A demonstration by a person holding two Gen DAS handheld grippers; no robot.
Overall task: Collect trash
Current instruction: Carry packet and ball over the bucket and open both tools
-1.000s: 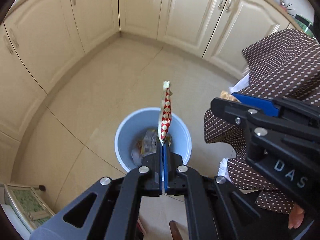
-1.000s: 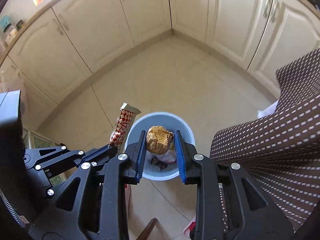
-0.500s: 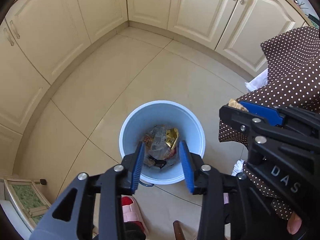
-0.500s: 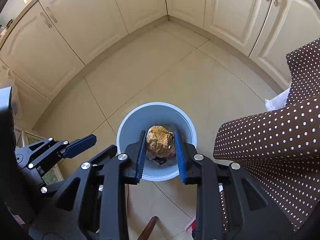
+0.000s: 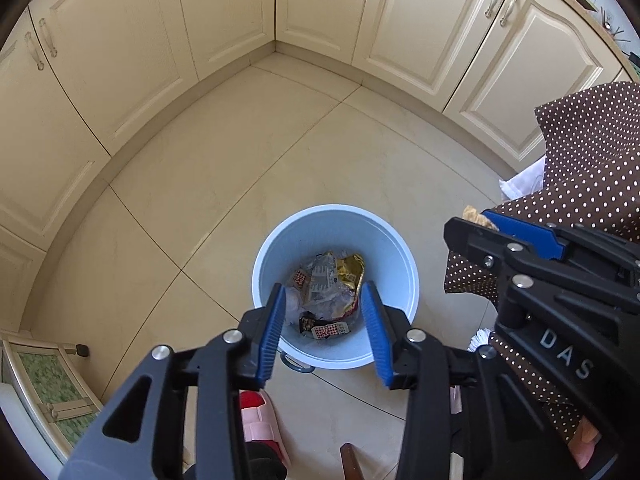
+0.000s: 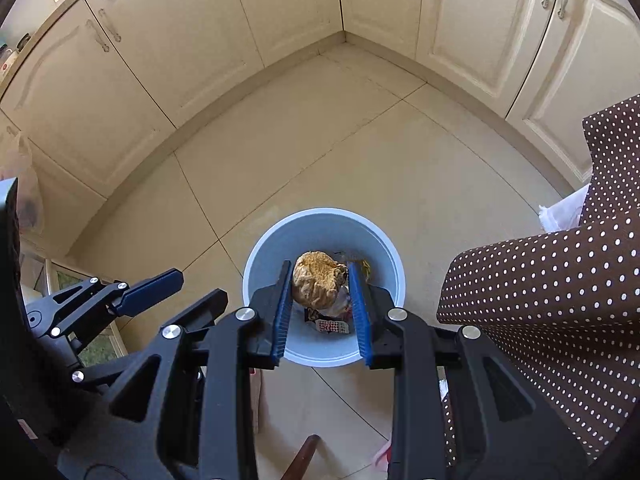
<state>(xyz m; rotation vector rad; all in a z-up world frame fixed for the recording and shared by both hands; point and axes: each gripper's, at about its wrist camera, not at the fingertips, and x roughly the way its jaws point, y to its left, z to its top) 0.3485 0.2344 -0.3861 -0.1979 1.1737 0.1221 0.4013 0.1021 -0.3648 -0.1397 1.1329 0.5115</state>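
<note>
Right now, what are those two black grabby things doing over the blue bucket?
A person is collecting trash with a grabbing tool in each hand. The right tool is shut on a crumpled brown paper ball and holds it right above the blue bin. The left tool is open and holds nothing, also over the bin. Wrappers already lie inside, including a red-and-white checked wrapper. The ball has not been dropped yet.
</note>
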